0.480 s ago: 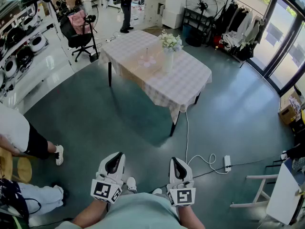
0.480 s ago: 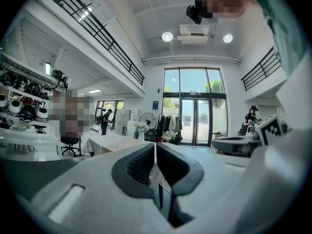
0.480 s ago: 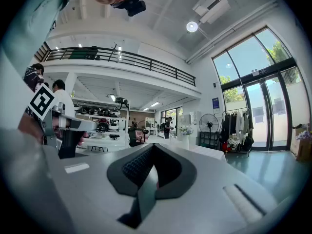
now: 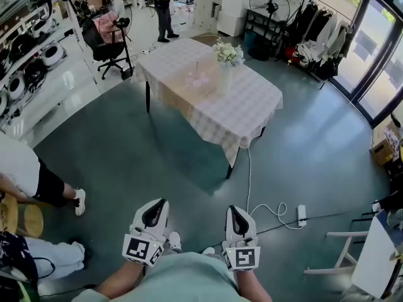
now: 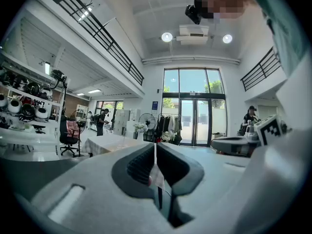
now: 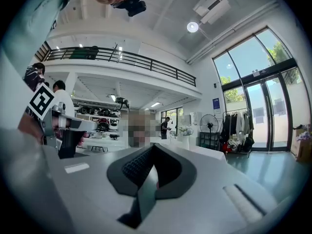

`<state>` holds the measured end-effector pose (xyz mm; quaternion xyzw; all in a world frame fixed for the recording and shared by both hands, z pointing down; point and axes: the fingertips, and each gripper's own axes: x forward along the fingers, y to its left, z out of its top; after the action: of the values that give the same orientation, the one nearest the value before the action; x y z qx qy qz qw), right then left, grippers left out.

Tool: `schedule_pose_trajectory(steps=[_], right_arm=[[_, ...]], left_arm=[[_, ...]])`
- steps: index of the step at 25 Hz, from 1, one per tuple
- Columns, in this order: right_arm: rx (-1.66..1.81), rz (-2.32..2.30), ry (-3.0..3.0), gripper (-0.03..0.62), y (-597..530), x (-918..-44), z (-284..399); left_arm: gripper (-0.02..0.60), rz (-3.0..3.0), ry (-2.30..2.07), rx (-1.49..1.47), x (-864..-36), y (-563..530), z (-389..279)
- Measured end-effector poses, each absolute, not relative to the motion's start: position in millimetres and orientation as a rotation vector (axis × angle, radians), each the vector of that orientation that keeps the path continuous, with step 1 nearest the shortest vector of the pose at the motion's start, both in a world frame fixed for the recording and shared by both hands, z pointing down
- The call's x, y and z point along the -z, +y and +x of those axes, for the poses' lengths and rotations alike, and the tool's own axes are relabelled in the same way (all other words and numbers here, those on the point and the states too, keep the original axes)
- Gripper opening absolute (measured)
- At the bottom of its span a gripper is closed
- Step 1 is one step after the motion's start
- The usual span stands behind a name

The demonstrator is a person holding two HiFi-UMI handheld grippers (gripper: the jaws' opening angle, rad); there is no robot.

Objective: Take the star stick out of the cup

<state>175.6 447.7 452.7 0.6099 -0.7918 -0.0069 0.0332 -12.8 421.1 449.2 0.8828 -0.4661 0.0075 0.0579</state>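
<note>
A: While the person is standing well back from the worktop (image 4: 252,109), how are the two hands sitting?

B: Both are hanging low in front of the pale green shirt (image 4: 189,282), with the forearms reaching forward side by side. The left hand-held gripper (image 4: 156,206) and the right hand-held gripper (image 4: 233,211) are pointing level over the floor (image 4: 157,156), parallel and apart from each other.

A: And the jaws?

B: On the left, the two dark ribbed pads are pressing together along one seam, with nothing between them. The right one is showing the same: its pads are meeting and gripping nothing.

A: What are the tools looking like?

B: Each is wearing a smooth white moulded shell that is narrowing to a rounded nose, with a black hollow round the pads. A marker cube (image 4: 140,249) of black and white squares is riding at the back of each.

A: Where is the task's thing sitting?

B: It is sitting far off, on the worktop. The cup (image 4: 196,79) is showing as a small pale pinkish shape near the middle. The star stick (image 4: 196,67) is rising from it as a thin upright line, its star too small to make out. Just beside it, a white vase (image 4: 224,80) is holding a bunch of white flowers (image 4: 228,53).

A: And the surfaces?

B: A finely checked pale cloth (image 4: 208,121) is draping over the worktop and hanging at its edges above dark legs. The floor is shining a glossy teal, and a white cable (image 4: 249,187) is curling across it to a power strip (image 4: 301,214).
</note>
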Motion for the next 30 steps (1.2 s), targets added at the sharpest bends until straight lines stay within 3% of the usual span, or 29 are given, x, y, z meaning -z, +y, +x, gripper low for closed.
schedule_pose_trajectory(steps=[18, 30], right_arm=[[0.015, 1.839, -2.460, 0.000, 446.4, -453.7, 169.9], [0.017, 1.834, -2.461, 0.066, 444.9, -452.0, 160.4]], left_arm=[[0.015, 2.674, -1.408, -0.025, -449.2, 419.7, -12.4], [0.015, 2.686, -1.409, -0.028, -449.9, 418.5, -21.2]])
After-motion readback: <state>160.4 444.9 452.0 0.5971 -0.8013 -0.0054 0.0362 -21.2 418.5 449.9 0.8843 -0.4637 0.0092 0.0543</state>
